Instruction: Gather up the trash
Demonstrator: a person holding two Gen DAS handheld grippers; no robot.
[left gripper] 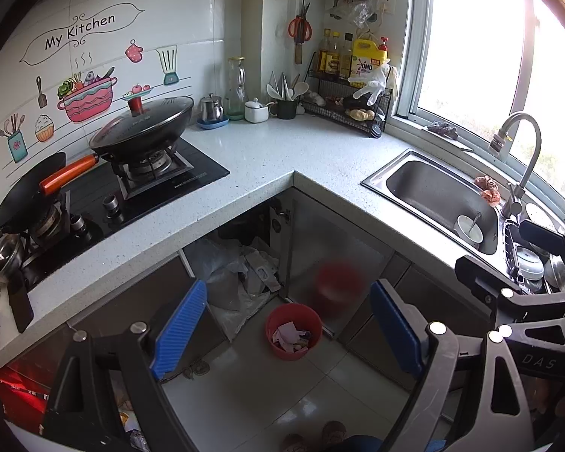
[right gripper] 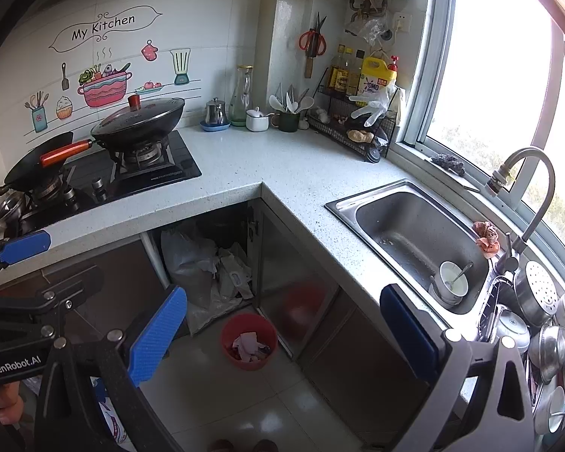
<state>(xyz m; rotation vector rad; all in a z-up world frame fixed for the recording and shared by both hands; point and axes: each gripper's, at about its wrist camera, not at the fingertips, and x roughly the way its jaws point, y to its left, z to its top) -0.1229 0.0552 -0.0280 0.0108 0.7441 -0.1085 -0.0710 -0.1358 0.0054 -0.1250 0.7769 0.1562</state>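
On floor, red bin (left gripper: pixel 293 331) holding what looks like crumpled paper, both fingers released, empty.

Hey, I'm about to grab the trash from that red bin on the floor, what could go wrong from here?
1. The red bin is full of loose paper scraps, so lifting or tilting it may spill them onto the floor.
2. It sits right beside the open cabinet door; the left gripper or right gripper, both open, might knock the door on the way down.
3. Plastic bags in the open cabinet behind could snag a finger.
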